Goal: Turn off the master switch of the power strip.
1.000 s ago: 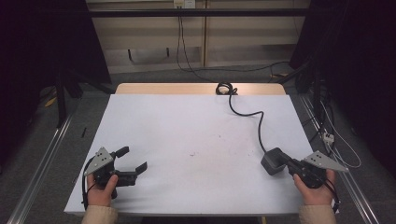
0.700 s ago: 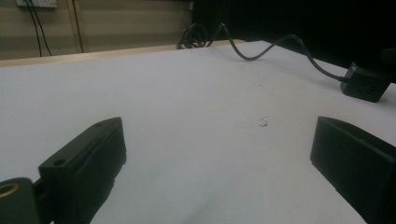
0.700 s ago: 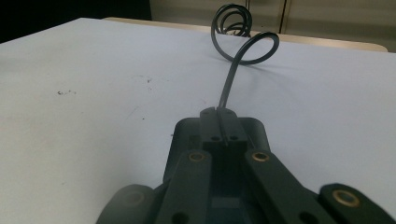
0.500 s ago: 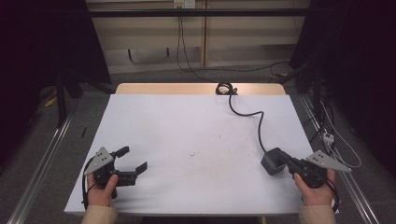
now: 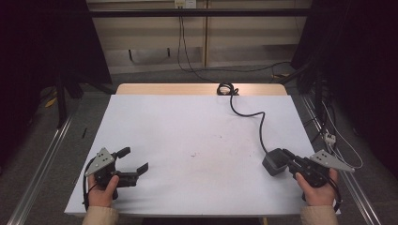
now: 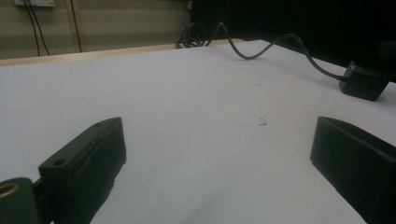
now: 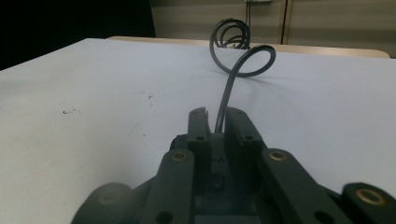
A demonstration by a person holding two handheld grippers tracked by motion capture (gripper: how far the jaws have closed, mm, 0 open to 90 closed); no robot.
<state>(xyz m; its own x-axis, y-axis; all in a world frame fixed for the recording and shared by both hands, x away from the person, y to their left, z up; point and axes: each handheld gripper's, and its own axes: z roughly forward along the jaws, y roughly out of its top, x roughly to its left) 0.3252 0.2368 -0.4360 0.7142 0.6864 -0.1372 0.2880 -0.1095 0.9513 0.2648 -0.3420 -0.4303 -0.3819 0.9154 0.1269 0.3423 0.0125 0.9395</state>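
Between right gripper (image 7: 215, 122) jaws, adapter (image 5: 274, 161) mostly hidden

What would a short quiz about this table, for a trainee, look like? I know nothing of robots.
1. True or false: the left gripper is open.
2. What is the right gripper shut on: (a) a cup, (b) the black adapter block, (c) nothing?
3. Where does the black cable from the block lead?

Key: 1. True, with bare white table between its jaws. 2. b. 3. To a coil at the table's far edge.
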